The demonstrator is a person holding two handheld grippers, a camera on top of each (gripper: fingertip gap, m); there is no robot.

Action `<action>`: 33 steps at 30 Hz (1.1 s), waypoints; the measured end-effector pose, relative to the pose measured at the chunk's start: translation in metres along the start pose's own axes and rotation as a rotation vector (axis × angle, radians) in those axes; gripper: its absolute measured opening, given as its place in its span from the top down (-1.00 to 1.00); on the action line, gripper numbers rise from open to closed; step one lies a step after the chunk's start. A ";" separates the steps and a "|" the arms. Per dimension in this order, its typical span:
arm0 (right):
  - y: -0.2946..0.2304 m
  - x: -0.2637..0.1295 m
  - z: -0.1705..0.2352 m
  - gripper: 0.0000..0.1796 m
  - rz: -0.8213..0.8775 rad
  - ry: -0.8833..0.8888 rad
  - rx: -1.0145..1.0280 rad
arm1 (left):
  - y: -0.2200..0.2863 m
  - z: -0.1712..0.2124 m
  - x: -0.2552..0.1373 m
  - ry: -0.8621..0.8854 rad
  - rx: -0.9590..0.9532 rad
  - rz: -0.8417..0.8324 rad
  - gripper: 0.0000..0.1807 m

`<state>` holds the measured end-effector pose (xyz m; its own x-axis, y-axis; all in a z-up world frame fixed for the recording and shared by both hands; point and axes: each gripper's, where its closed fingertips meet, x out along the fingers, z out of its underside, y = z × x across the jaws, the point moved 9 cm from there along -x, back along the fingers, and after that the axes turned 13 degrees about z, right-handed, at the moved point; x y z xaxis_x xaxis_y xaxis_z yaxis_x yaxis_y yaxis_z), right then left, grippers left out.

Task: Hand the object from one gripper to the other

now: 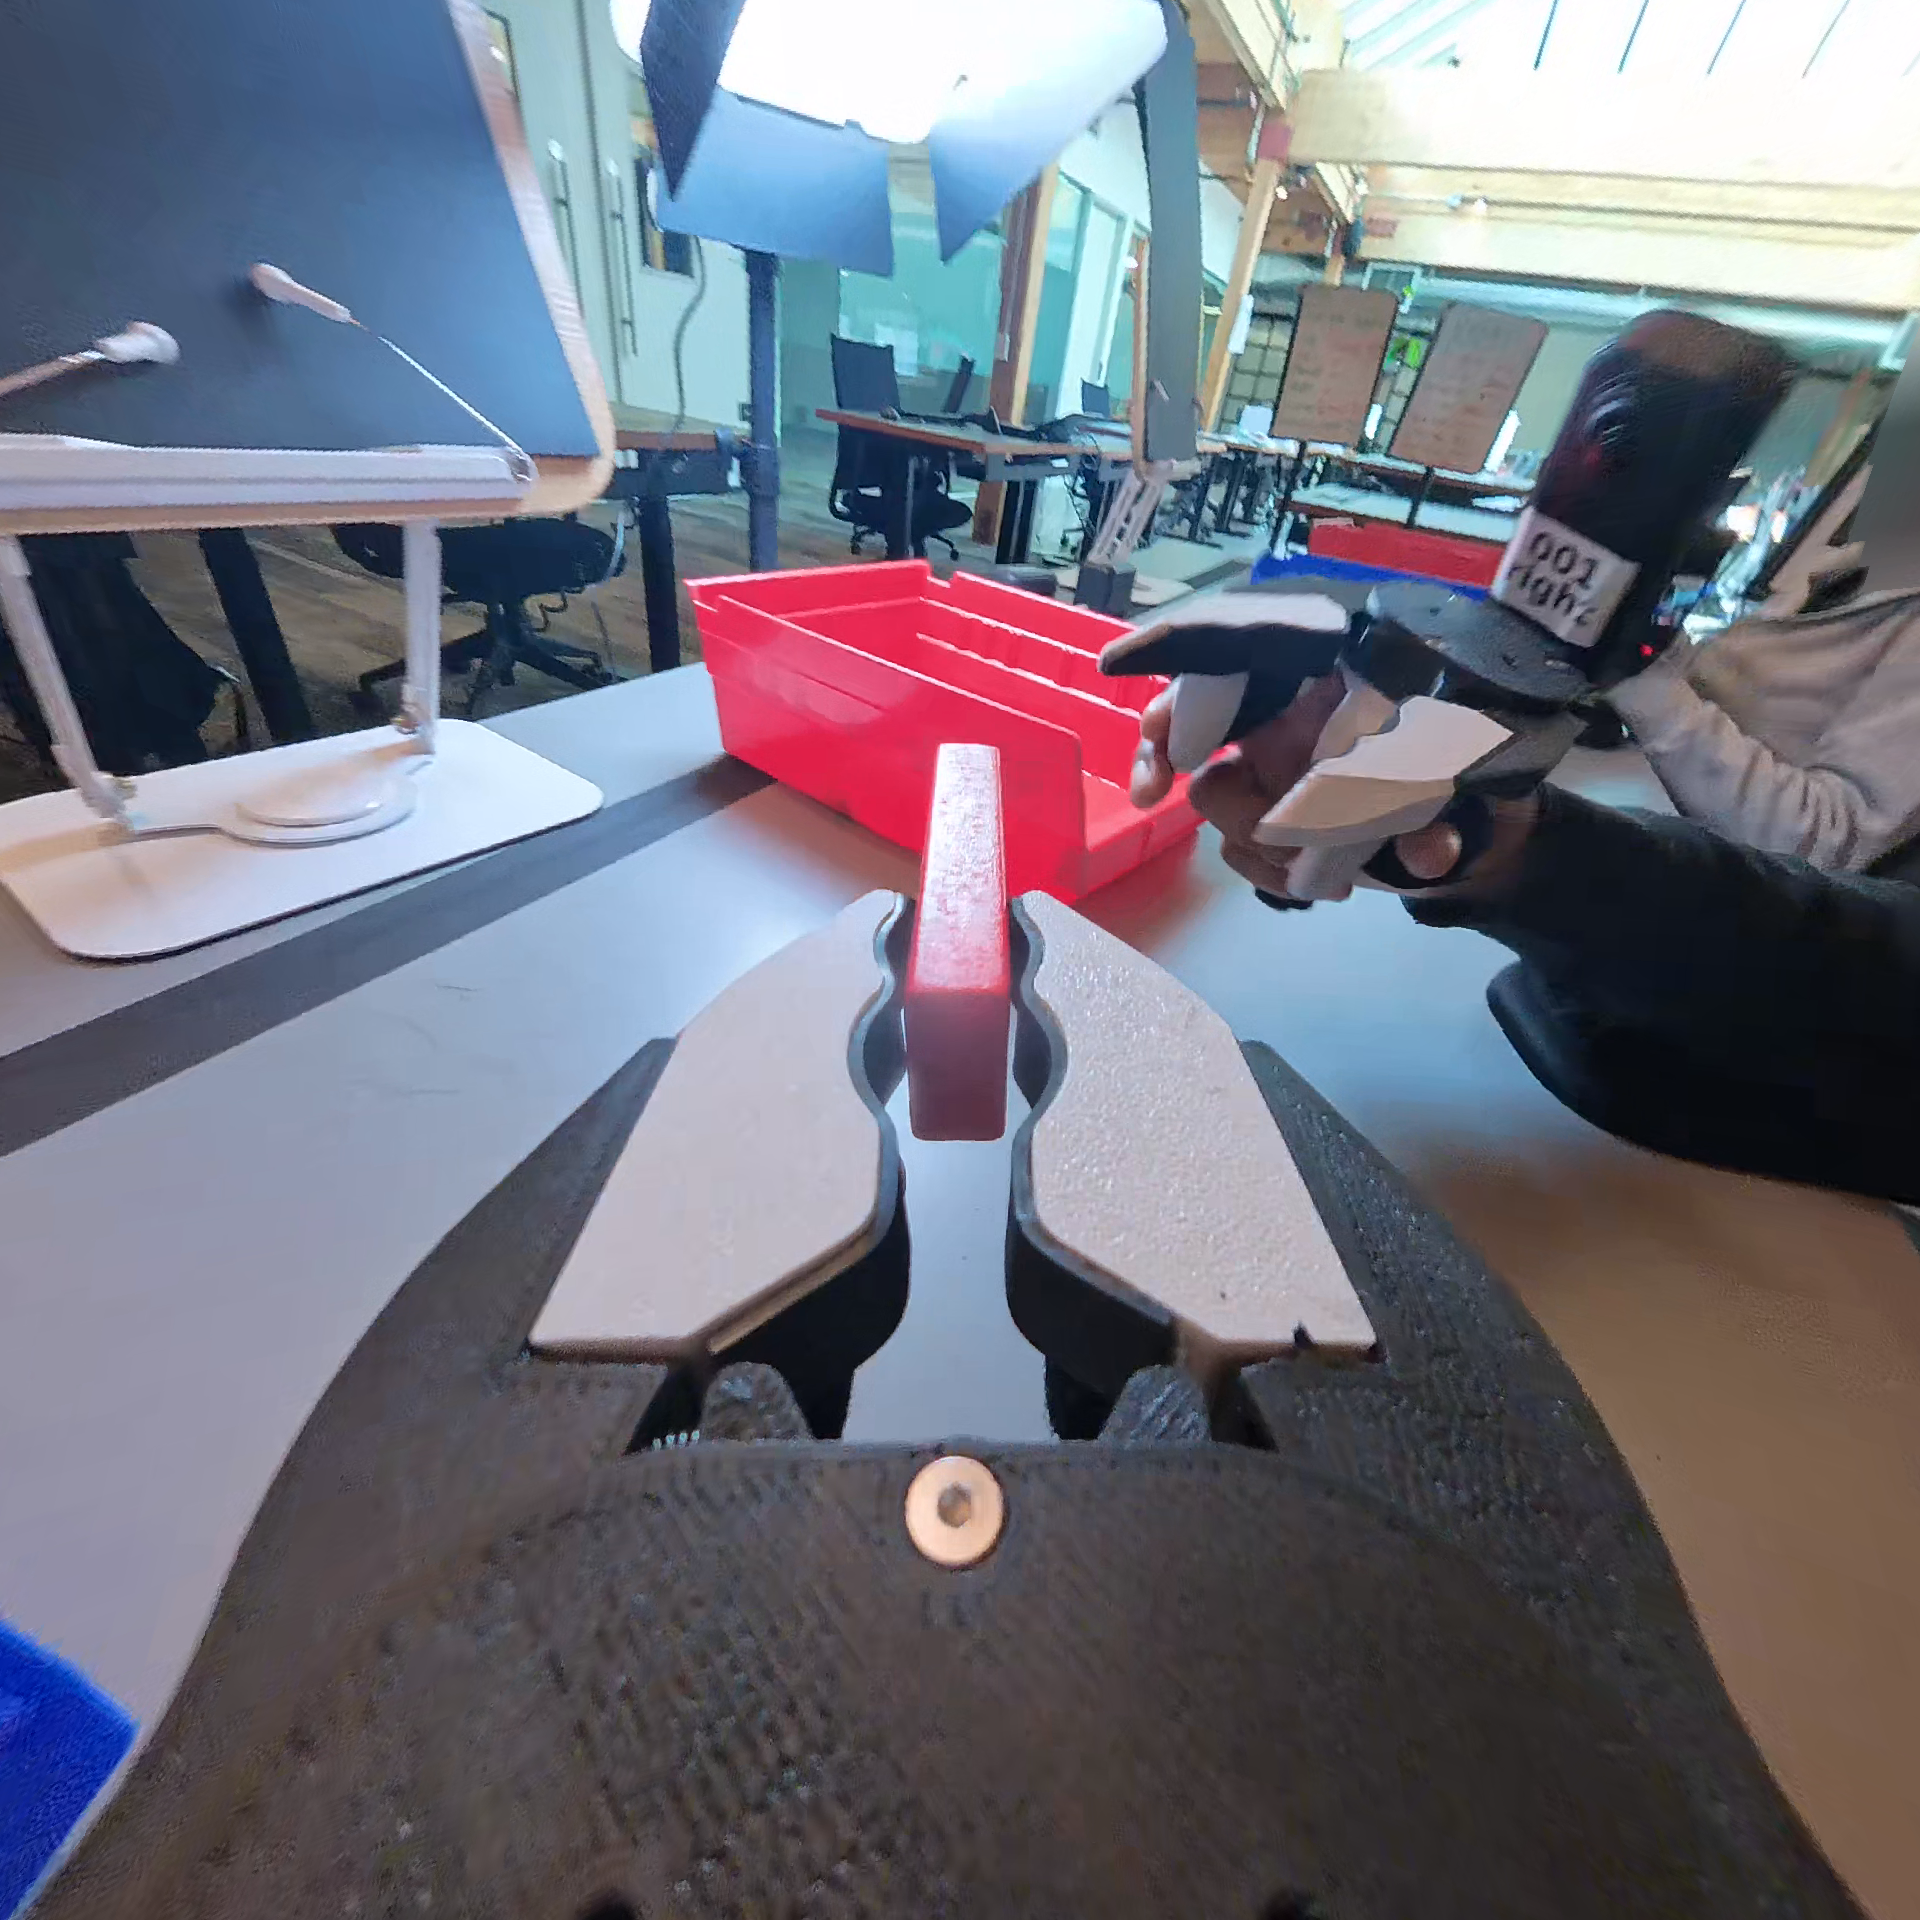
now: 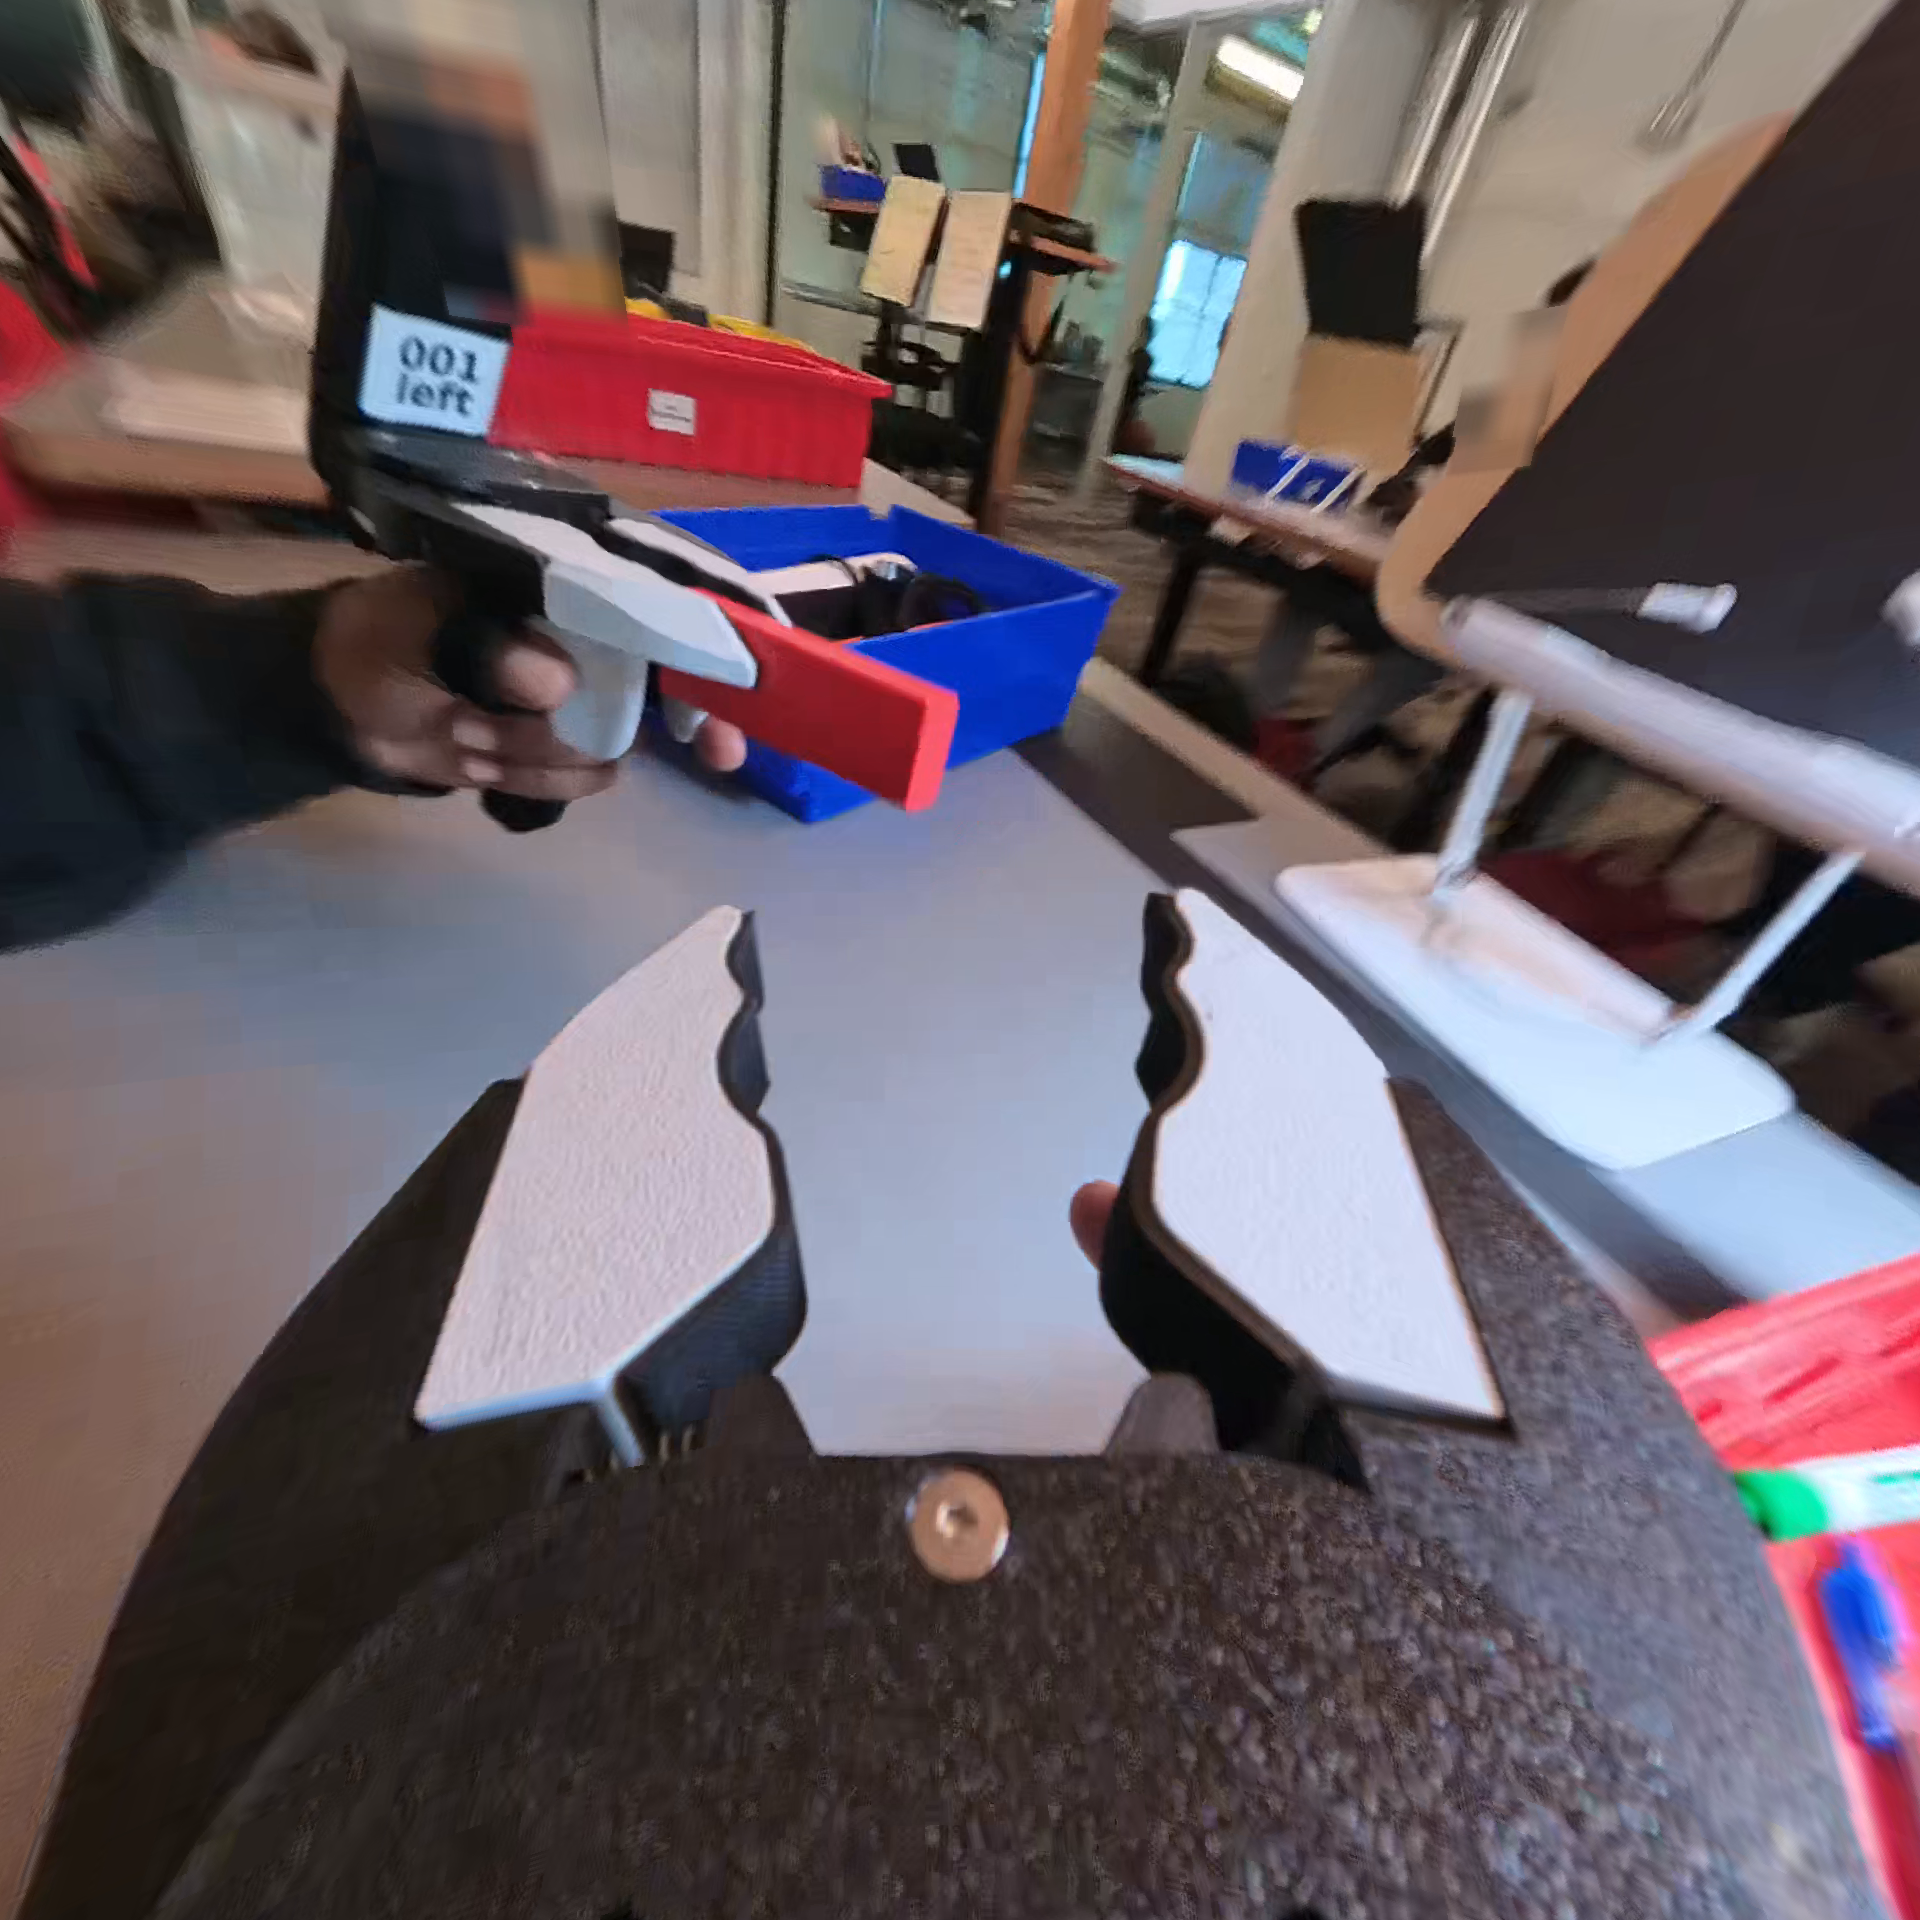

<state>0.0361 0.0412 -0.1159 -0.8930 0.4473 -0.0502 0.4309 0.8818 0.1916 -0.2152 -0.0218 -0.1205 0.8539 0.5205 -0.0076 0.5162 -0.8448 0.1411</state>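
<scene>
Left gripper (image 1: 958,914) clamped on a flat red block (image 1: 961,935), jaws narrow with both pads pressed against the block's broad faces. Block is held on edge, raised above the grey table (image 1: 312,1195), its far end projecting past the fingertips toward the red bin (image 1: 883,675) that sits on the far part of the table. In the right wrist view the same left gripper (image 2: 727,665) appears upper left, held by a hand in a dark sleeve; the red block (image 2: 831,707) sticks out from it to the right and slopes slightly down, with the blue bin (image 2: 987,644) behind it. Blue bin holds some dark and white items, too blurred to identify. Right gripper (image 2: 951,914) has jaws wide apart and nothing between them; only bare table (image 2: 935,1091) is seen through the gap. It is apart from the block, with the block up and to the left of its fingertips. From the left wrist view the right gripper (image 1: 1174,686) sits at right, near the red bin's near right corner, held off the table by a hand in a fingerless dark glove (image 1: 1299,790), its fingers pointing left. A white stand (image 1: 260,810) with a dark tilted board rests on the far left of the table. A second red tray with a green marker (image 2: 1829,1496) and a blue pen (image 2: 1860,1642) lies at the near right edge of the right wrist view.
</scene>
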 end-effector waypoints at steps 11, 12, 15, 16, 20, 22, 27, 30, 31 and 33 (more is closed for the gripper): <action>0.037 -0.018 0.016 0.17 -0.026 -0.072 0.131 | -0.035 0.010 -0.023 0.023 -0.044 -0.200 0.81; 0.037 -0.018 0.016 0.17 -0.024 -0.076 0.128 | -0.035 0.010 -0.024 0.024 -0.042 -0.202 0.81; 0.036 -0.016 0.017 0.18 -0.025 -0.081 0.124 | -0.033 0.009 -0.023 0.018 -0.032 -0.202 0.81; 0.035 -0.016 0.017 0.18 -0.025 -0.085 0.120 | -0.033 0.009 -0.022 0.015 -0.029 -0.199 0.81; 0.030 -0.012 0.018 0.19 -0.045 -0.098 0.117 | -0.027 0.010 -0.016 -0.013 0.001 -0.170 0.81; 0.026 -0.009 0.019 0.20 -0.067 -0.103 0.122 | -0.021 0.010 -0.010 -0.033 0.024 -0.132 0.82; 0.008 0.003 0.023 0.28 -0.147 -0.116 0.140 | 0.001 0.014 0.010 -0.051 0.055 0.025 0.82; -0.004 0.009 0.025 0.35 -0.207 -0.112 0.161 | 0.017 0.015 0.022 -0.042 0.046 0.133 0.82; -0.008 0.011 0.025 0.36 -0.230 -0.112 0.169 | 0.021 0.016 0.025 -0.044 0.045 0.161 0.82; -0.014 0.013 0.024 0.39 -0.276 -0.092 0.197 | 0.029 0.018 0.032 -0.051 0.042 0.209 0.82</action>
<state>0.0217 0.0380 -0.1429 -0.9677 0.1916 -0.1638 0.1996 0.9793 -0.0337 -0.1718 -0.0322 -0.1348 0.9444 0.3271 -0.0327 0.3287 -0.9388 0.1030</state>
